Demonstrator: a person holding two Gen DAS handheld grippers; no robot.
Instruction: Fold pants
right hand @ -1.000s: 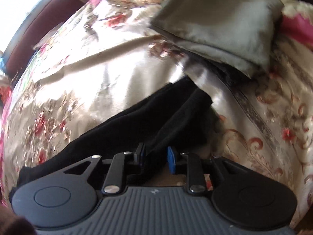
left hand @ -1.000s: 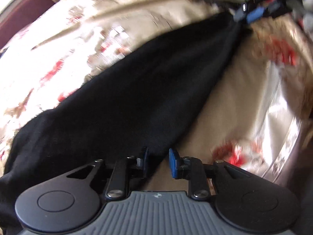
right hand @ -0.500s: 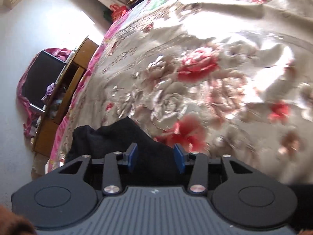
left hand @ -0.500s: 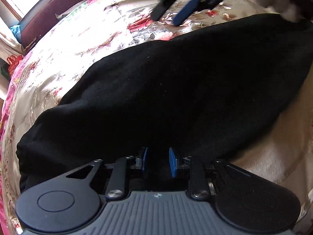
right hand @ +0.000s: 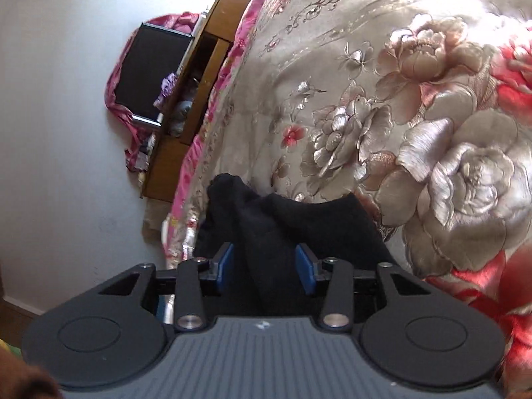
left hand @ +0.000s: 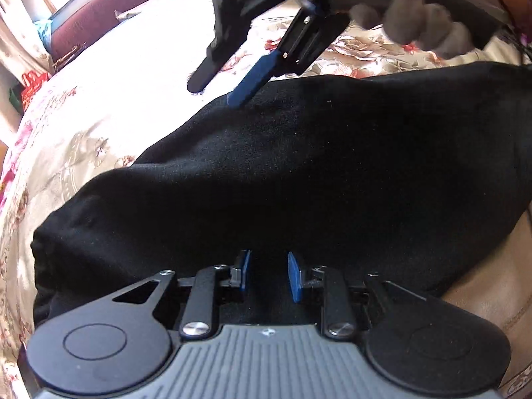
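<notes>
Black pants [left hand: 332, 166] lie folded across a floral satin bedspread [left hand: 99, 106]. At the near edge of the pants my left gripper [left hand: 270, 276] is shut on the black pants, and dark cloth fills the gap between its blue pads. In the left wrist view my right gripper [left hand: 216, 93] hovers at the far edge of the pants, open, with one blue fingertip at the cloth. In the right wrist view a ridge of the pants [right hand: 299, 219] runs between the right gripper's [right hand: 266, 266] spread pads, which do not press on it. A person's hand [left hand: 415, 23] holds that gripper.
The bedspread [right hand: 365, 99] stretches wide beyond the pants. Past the bed's pink edge stand a wooden cabinet [right hand: 199, 93] and a black box draped in pink cloth [right hand: 149, 69] against a white wall. A dark red bed frame [left hand: 116, 10] lies beyond.
The right gripper carried the pants' far end across, spread its jaws and let the cloth go, swinging toward the bed's edge. The left gripper shifted with its hold; the pants now lie doubled.
</notes>
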